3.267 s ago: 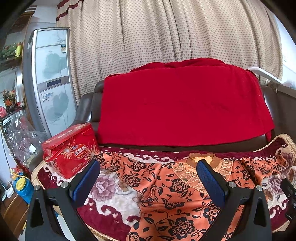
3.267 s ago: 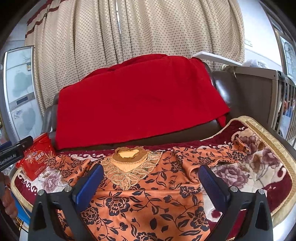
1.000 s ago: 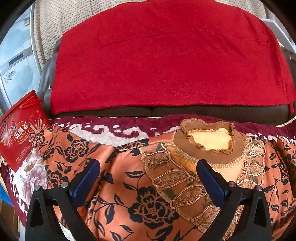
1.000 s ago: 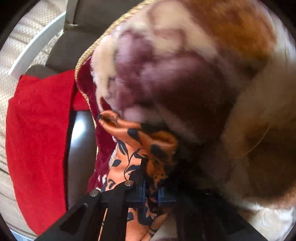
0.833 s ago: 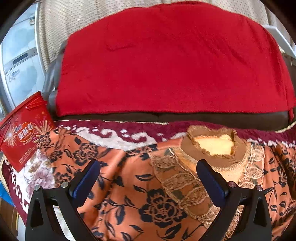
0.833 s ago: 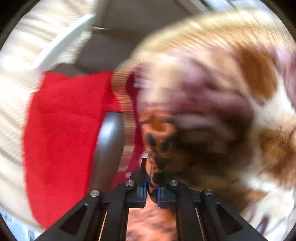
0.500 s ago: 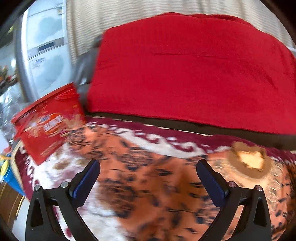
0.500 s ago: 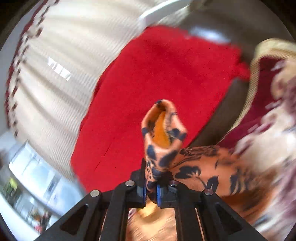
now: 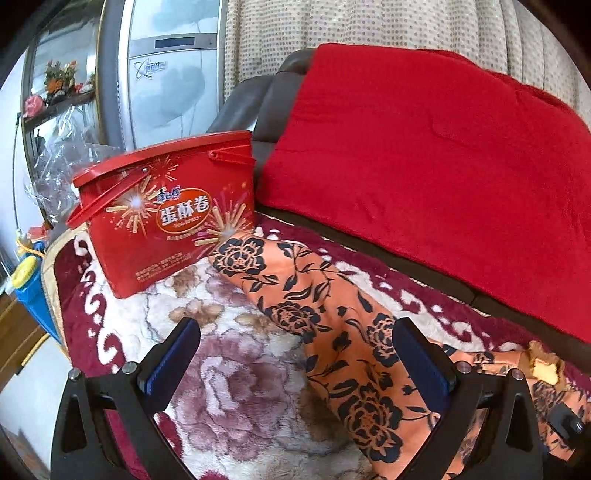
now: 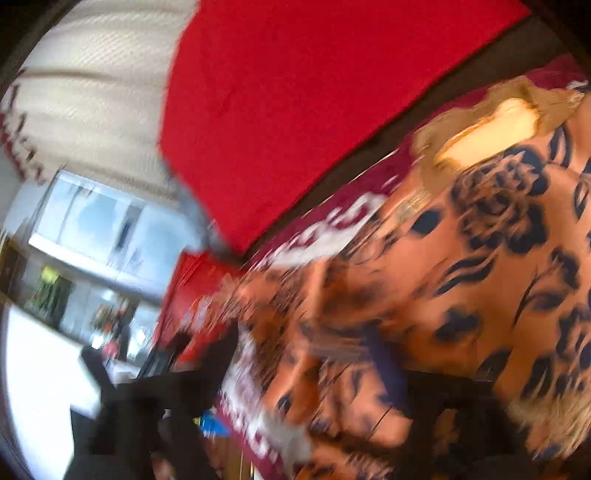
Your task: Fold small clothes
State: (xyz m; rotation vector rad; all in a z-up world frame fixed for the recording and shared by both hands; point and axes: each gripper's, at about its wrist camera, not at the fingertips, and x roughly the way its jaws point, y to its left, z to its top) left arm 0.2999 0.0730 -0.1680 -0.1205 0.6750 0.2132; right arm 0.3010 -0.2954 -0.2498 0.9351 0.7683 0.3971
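L tongs swung left to sleeve, wide open, empty | R tongs rolled, blurred, grip unclear

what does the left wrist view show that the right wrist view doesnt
Only the left wrist view shows, sharply, the open left claw above the orange floral sleeve, whose tip lies against the red tin, plus the blue bottle. Only the right wrist view shows the garment's body filling the frame, heavily blurred; the right claw is too smeared to judge. Both share the red throw, the collar, the curtain and the floral blanket.
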